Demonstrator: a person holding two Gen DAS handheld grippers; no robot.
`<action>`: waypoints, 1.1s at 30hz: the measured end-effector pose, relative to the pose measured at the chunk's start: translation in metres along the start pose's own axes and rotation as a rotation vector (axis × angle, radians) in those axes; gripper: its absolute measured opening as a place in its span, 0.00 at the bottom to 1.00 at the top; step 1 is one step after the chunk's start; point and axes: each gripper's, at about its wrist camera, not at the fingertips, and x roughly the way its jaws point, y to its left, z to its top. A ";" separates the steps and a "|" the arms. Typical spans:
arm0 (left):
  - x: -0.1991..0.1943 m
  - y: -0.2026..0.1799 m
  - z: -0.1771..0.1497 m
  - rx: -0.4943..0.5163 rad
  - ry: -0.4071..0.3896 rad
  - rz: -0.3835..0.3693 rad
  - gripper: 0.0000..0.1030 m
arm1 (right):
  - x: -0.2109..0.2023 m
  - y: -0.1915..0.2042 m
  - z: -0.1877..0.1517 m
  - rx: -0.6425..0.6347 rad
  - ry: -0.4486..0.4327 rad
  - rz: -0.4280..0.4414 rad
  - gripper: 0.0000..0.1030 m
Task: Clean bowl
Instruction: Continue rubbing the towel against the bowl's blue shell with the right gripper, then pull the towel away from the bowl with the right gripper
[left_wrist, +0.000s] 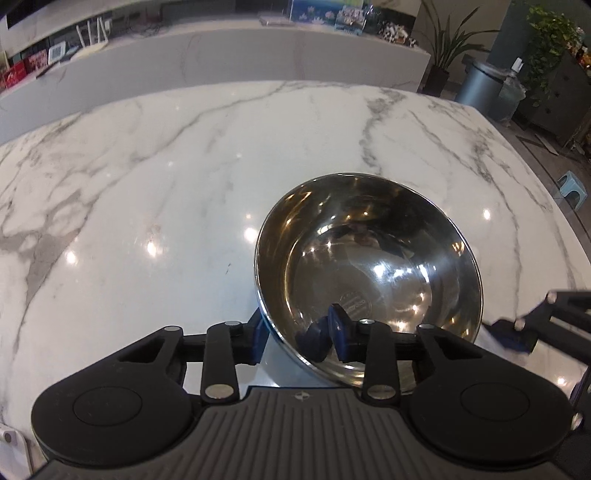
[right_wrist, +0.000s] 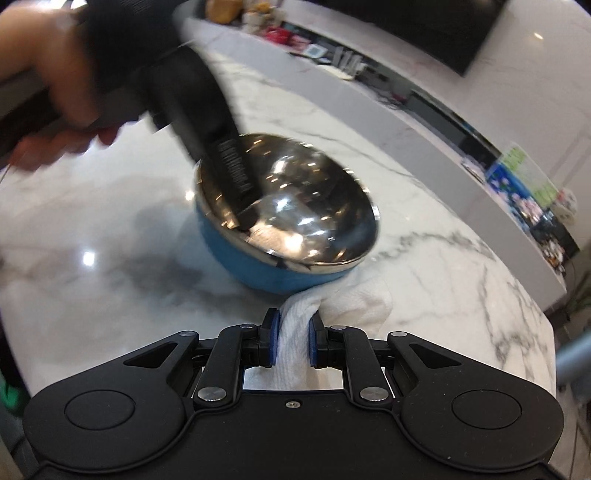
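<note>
The bowl (left_wrist: 369, 266) sits tilted on the marble countertop (left_wrist: 166, 166), mouth tipped up toward the person w/ its near edge lifted. It's stainless inside, blue outside, and the right-wrist view shows the blue shell (right_wrist: 255, 266) resting on the stone.

Left gripper (left_wrist: 299, 334) straddles the bowl's near rim: one blue pad outside the wall, the other inside against the steel. The pads look to be pinching the rim, so I'd call it clamped on the bowl, though the outer contact is partly hidden by the wall. The person's hand (right_wrist: 62, 81) works that tool from above the bowl; it's blurred.

Right gripper (right_wrist: 291, 339) is closed tight on a white cloth (right_wrist: 354, 299), which bunches out just beside the bowl's blue underside, not yet inside.

How it'll handle, imo: the bowl looks light and rigid, prob double-walled, not fragile. The polished steel is slick, so a rim pinch could slide or let the bowl pivot when the cloth pushes. The round bottom on glossy marble will rock and skate. Best hold is where the left one is, at the rim, gripped deep so the lip stops slip. The cloth is soft and limp; keep it bunched so a wad leads into the bowl
</note>
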 end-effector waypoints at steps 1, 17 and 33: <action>0.000 -0.001 -0.001 -0.002 -0.015 0.007 0.32 | 0.000 -0.002 0.000 0.015 -0.004 -0.003 0.13; 0.000 -0.006 -0.010 -0.017 -0.104 0.043 0.32 | -0.007 -0.060 -0.007 0.457 -0.064 0.088 0.13; -0.002 -0.009 -0.010 -0.084 -0.070 0.079 0.32 | -0.019 -0.086 -0.041 0.818 -0.025 -0.153 0.45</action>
